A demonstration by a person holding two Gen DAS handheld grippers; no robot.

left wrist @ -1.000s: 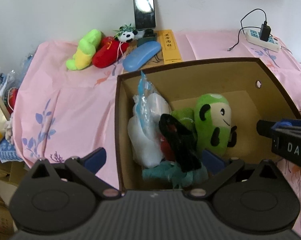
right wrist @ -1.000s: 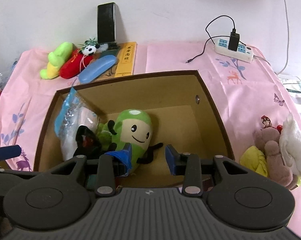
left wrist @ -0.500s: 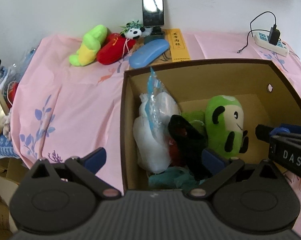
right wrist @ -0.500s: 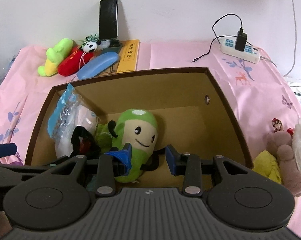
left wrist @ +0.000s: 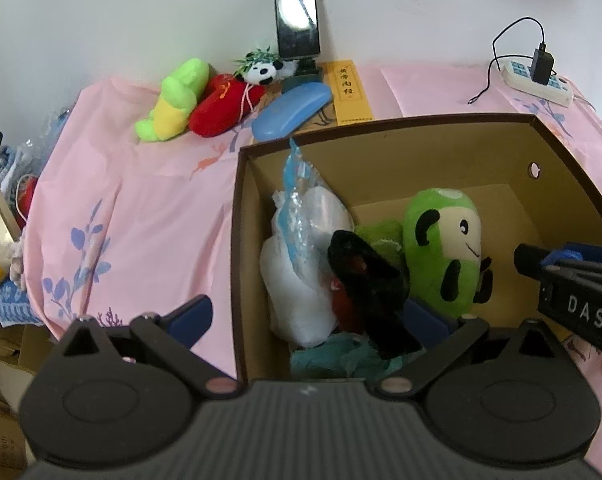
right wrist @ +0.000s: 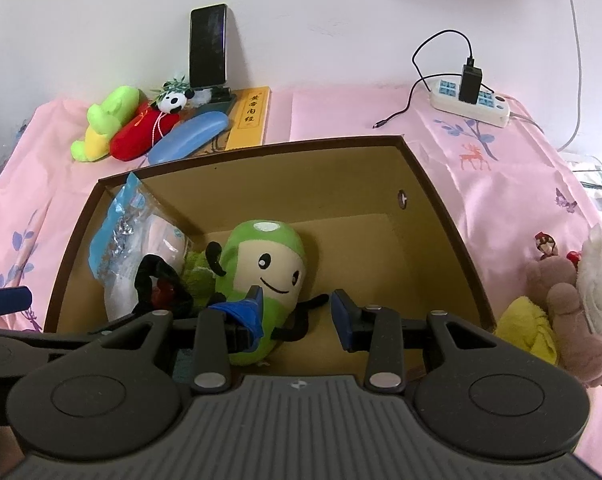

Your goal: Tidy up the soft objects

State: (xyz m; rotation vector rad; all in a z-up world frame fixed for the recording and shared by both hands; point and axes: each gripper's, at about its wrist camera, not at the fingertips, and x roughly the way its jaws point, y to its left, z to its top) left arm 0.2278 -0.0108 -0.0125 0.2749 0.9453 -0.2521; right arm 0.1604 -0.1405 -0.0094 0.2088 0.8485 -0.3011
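Both my grippers, left [left wrist: 305, 316] and right [right wrist: 297, 312], gape empty over the pink floral tablecloth [left wrist: 141, 208]; white wall [right wrist: 341, 20] at twelve o'clock.

We see the green bean-shaped plush toy [right wrist: 263, 276] inside the open brown cardboard box [right wrist: 437, 208], right of the clear plastic bag [right wrist: 129, 236]. Behind the box, the black upright phone [right wrist: 207, 45] stands against the wall.

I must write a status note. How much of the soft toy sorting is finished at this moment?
Done: the green plush and bagged items lie in the box. In hand: nothing; both the left gripper and right gripper are open. Left: the toys by the phone and the pile right of the box.
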